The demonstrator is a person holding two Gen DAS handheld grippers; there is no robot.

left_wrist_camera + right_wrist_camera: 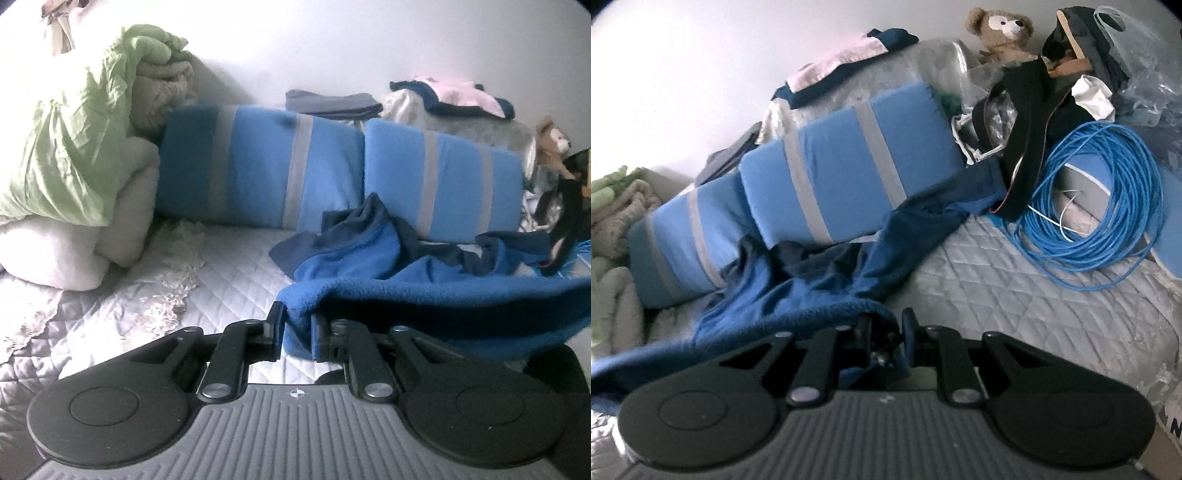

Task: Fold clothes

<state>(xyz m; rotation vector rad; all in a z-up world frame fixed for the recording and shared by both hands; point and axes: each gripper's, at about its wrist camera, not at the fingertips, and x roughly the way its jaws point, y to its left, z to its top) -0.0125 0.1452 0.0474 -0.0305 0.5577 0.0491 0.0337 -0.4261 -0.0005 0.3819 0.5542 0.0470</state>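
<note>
Blue fleece garment is pinched between both grippers' fingers.

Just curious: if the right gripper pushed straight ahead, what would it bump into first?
Likely the blue garment it already grips, then the striped cushion behind; depth is hard to judge.

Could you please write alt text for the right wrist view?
The right gripper pinches the edge of a blue fleece garment that trails across a quilted bed. Behind it lie striped blue cushions, a coil of blue cable and a teddy bear.
</note>
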